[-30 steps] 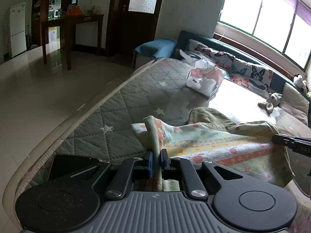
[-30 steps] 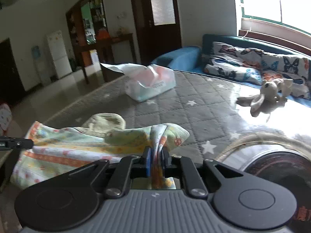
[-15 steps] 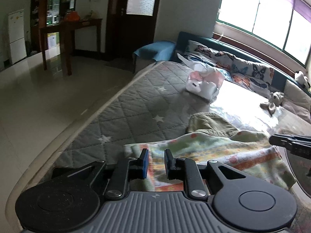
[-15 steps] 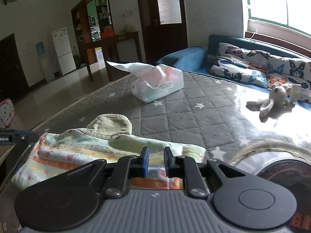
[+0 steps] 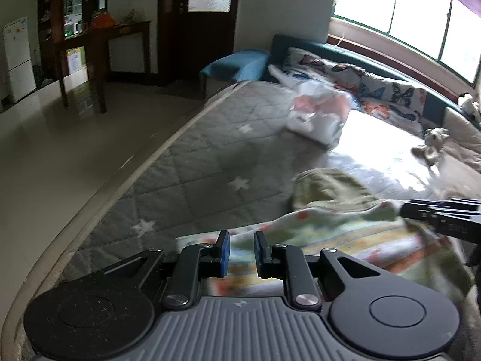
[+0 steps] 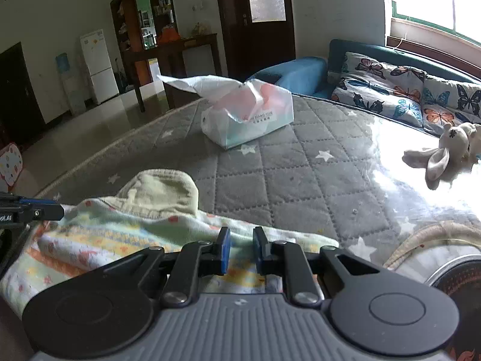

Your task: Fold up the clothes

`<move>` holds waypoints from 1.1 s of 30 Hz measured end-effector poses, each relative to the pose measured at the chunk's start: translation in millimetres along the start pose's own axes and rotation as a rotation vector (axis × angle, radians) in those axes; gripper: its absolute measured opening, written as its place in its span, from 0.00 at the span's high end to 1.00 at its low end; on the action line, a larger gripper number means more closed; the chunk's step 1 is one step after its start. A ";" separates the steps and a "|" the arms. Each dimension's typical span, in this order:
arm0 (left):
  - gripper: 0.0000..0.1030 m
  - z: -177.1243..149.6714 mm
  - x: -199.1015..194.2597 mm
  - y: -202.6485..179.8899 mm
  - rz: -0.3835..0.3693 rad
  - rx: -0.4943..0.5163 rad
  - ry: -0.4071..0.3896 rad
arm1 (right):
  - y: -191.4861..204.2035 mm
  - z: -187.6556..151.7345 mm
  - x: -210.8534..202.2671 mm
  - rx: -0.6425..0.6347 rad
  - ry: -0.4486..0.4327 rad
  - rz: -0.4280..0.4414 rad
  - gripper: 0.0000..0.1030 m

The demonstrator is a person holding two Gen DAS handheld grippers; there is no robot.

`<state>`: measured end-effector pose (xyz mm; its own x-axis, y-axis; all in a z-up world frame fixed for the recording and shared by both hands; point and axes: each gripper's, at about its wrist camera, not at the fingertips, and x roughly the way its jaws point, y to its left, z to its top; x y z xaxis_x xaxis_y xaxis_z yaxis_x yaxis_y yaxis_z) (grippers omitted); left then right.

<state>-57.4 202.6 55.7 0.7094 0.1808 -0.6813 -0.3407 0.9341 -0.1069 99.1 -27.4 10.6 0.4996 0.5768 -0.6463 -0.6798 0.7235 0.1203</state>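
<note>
The garment (image 6: 126, 234) is lying flat on the grey quilted mattress (image 6: 300, 180), near the edge closest to you, and it's a pale, flowery printed piece with orange and yellow bands. Its plain green hood (image 6: 162, 189) pokes out on the far side, toward the middle of the bed. In the left wrist view the same garment (image 5: 330, 240) stretches from your left claw (image 5: 241, 252) across to the tip of the other one.

Your left claw has its jaws a little apart, having just been opening, and nothing is pinched between the blue pads; the cloth only shows through the gap underneath. Same deal with your right claw (image 6: 240, 249): a narrow gap, no fabric clamped in it, the garment's edge lying just under the fingertips. So neither one is holding anything right now.

Each claw sees the other's tip poking in from the side, over opposite ends of the garment.

Farther up the mattress there's a white plastic bag (image 6: 249, 114) with something pink inside, well apart from the garment. A plush rabbit (image 6: 442, 153) is flopped over by the butterfly-print cushions (image 6: 390, 90) along the window side. The left wrist view is pretty blurry.
</note>
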 end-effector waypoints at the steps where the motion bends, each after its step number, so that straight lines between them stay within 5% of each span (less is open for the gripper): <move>1: 0.82 1.4 -2.2 -4.9 -0.018 0.009 -0.006 | 0.6 1.0 -1.9 -0.004 -0.002 0.001 0.84; 8: 0.81 9.2 7.3 -42.5 -0.135 0.098 0.000 | 10.0 2.2 -18.1 -0.047 -0.001 0.033 0.76; 11: 0.81 11.6 22.1 -50.6 -0.112 0.117 0.015 | 17.3 -2.5 -25.5 -0.078 0.008 0.055 0.68; 24: 0.81 13.2 38.3 -48.2 -0.088 0.097 0.041 | 52.4 -18.1 -34.6 -0.188 0.008 0.119 0.67; 30: 0.76 13.3 38.0 -52.4 -0.084 0.108 0.042 | 47.6 -16.6 -21.2 -0.163 0.027 0.094 0.62; 33: 0.65 12.7 35.6 -55.0 -0.084 0.111 0.038 | 45.2 -15.4 -23.0 -0.147 0.015 0.085 0.62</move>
<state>-5.5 161.5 46.5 0.7077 0.0909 -0.7007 -0.2095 0.9741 -0.0852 48.5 -13.8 19.3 0.4301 0.6270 -0.6495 -0.7908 0.6087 0.0639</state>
